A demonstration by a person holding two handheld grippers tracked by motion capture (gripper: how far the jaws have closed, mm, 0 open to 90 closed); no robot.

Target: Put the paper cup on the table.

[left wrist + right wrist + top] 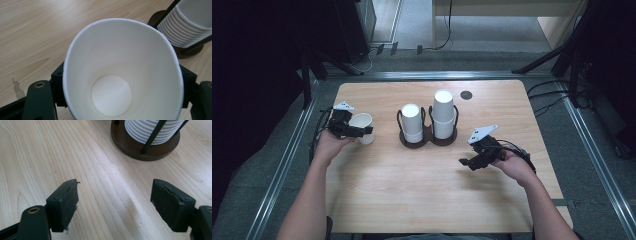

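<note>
The left gripper (362,131) clamps a single paper cup (363,126), mouth up, left of the two-post cup holder (429,139), while the right gripper (466,162) hangs wide and empty over the surface (412,190)

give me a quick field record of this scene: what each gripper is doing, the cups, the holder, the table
left gripper: closed on a single paper cup, jaws on either side of its wall, mouth squeezed oval
paper cup state: empty, white, mouth facing up, at the table's left side
right gripper: jaws open, nothing between them, over bare wood
cup holder: dark double stand at table centre
left stack: upside-down white cups, shorter
right stack: upside-down white cups, taller
table: light wood, small dark round spot near the far edge
</note>
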